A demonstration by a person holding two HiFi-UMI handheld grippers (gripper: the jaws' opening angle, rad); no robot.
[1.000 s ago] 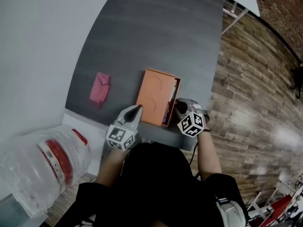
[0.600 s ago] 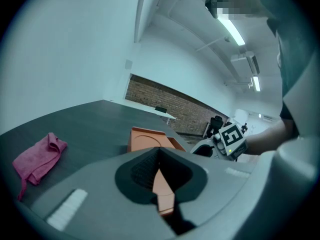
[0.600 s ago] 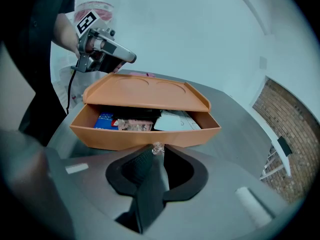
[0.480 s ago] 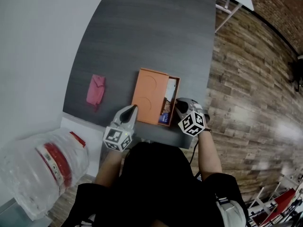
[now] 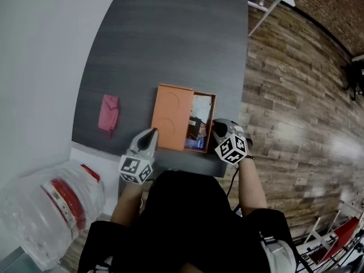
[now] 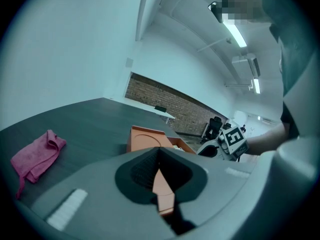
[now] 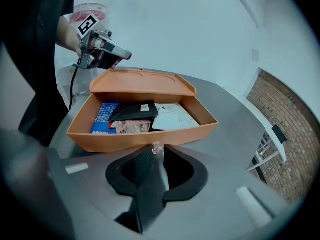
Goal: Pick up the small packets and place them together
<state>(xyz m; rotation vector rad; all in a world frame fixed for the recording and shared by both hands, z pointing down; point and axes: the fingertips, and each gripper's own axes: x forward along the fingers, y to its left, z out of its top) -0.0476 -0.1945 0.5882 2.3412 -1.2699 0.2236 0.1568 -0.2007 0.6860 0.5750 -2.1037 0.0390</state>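
A person in a dark top leans over a dark grey table, a gripper in each hand, working at a flat orange box. The box's lid sits toward the left, leaving the right part of the tray uncovered.

The small packets lie overlapping inside that uncovered part. A blue patterned packet is at the end nearest the person, with a black packet partly across it. A pinkish packet rests against the wall nearest the right gripper, and a white packet lies beside them.

The left gripper is clenched on the lid's left edge, near the corner closest to the person, with a sliver of orange wedged between its jaws. The right gripper points steeply down at the tray's outer long wall. Its jaws are drawn nearly together, with no part of the box between them. A tiny clear bit sits at their tips, at the foot of that wall; whether it is pinched cannot be told.

A pink cloth lies crumpled on the table, well to the left of the box. A clear plastic jug with a red band sits off the table's near-left corner. A wood-plank floor runs along the right.
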